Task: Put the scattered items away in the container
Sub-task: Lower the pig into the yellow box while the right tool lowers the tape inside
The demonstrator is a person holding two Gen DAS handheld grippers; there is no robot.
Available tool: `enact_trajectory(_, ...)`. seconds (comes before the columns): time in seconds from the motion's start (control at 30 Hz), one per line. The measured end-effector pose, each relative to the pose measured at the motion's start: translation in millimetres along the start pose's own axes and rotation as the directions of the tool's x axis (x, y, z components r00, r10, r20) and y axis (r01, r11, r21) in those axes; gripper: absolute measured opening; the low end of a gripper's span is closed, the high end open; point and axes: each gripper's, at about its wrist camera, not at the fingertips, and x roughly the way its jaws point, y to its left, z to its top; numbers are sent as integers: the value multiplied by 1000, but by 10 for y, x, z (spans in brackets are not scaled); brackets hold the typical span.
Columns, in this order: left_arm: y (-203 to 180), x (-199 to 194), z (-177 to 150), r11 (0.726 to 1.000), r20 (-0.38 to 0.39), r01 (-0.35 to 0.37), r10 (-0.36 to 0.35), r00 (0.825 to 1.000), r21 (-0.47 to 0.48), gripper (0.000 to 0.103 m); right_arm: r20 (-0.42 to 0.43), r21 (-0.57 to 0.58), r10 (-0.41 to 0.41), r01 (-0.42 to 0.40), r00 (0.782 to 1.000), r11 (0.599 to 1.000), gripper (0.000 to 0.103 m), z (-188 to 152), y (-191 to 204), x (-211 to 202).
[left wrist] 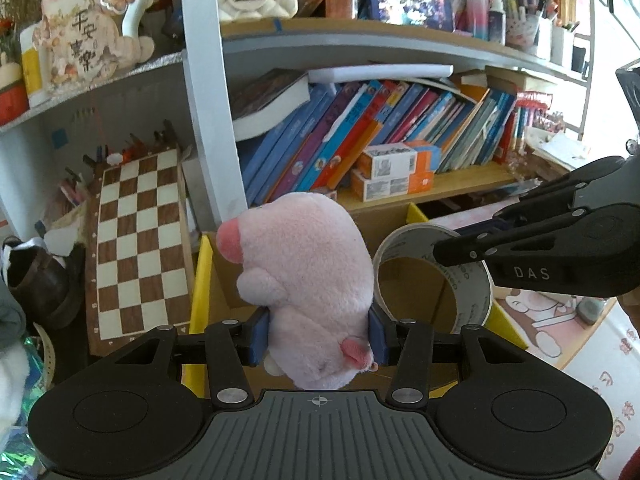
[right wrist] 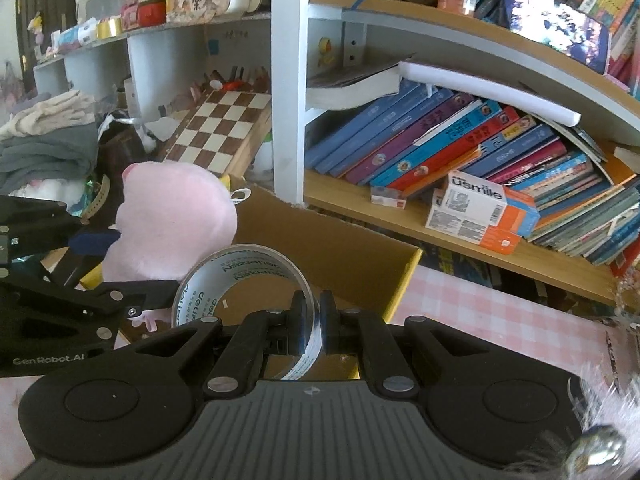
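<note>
Your cardboard box (left wrist: 416, 288), yellow-edged, stood open near the bookshelf (left wrist: 400, 40). Above its left side, your left gripper (left wrist: 318, 338) had its jaws clamped on the pink plush pig (left wrist: 304, 276). To the right, your right gripper (right wrist: 310, 316) pinched the wall of the clear tape roll (right wrist: 244, 276) over the box.

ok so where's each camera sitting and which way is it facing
Left wrist view: on the left tongs, looking down along them at the pink plush pig they clamp over the cardboard box; right tongs enter at right.
Right wrist view: on the right tongs, pinching the clear tape roll over the box, bookshelf behind; left tongs at left.
Both share pig, tape, box, chessboard and bookshelf.
</note>
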Motion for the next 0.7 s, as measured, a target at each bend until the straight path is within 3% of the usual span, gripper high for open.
enact_trajectory(0.7,152,548,-123,1000,-154,-2,2,988,-1,47,-139,-88,47,-59,989,994,7,-53,23,651)
